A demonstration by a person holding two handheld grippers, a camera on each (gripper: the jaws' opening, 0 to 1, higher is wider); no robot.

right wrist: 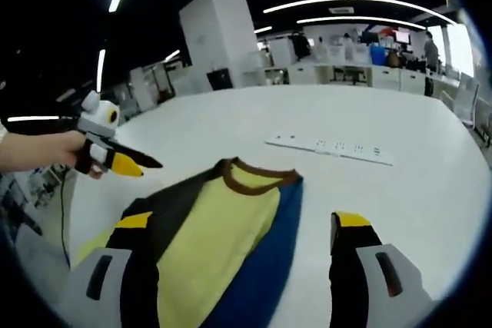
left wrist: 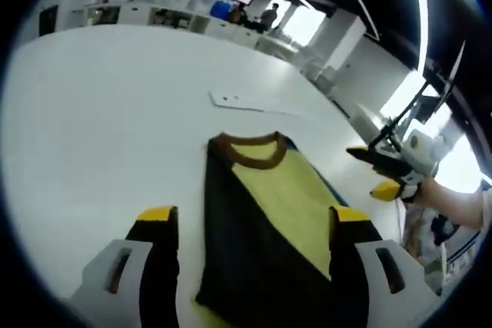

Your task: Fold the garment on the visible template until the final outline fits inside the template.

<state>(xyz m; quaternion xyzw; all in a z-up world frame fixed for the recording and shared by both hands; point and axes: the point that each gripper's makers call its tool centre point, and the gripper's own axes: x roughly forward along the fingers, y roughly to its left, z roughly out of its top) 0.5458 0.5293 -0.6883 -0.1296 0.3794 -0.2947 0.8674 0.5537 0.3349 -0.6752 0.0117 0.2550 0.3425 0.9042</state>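
A folded garment (left wrist: 273, 213) lies flat on the white table (left wrist: 100, 136), yellow down the middle with a black side panel, a blue edge and a brown collar (left wrist: 254, 151). My left gripper (left wrist: 254, 217) hovers open above its lower part, one yellow-tipped jaw on each side and nothing between them. To the right, a hand holds my right gripper (left wrist: 369, 173) beside the garment's blue edge. In the right gripper view the garment (right wrist: 223, 236) lies under my open right gripper (right wrist: 242, 220), and the left gripper (right wrist: 138, 164) hangs off the black side.
A white power strip (left wrist: 238, 101) (right wrist: 330, 146) lies on the table beyond the collar. Desks, shelves and people stand far behind the table's far edge. A white pillar (right wrist: 219, 36) rises in the background.
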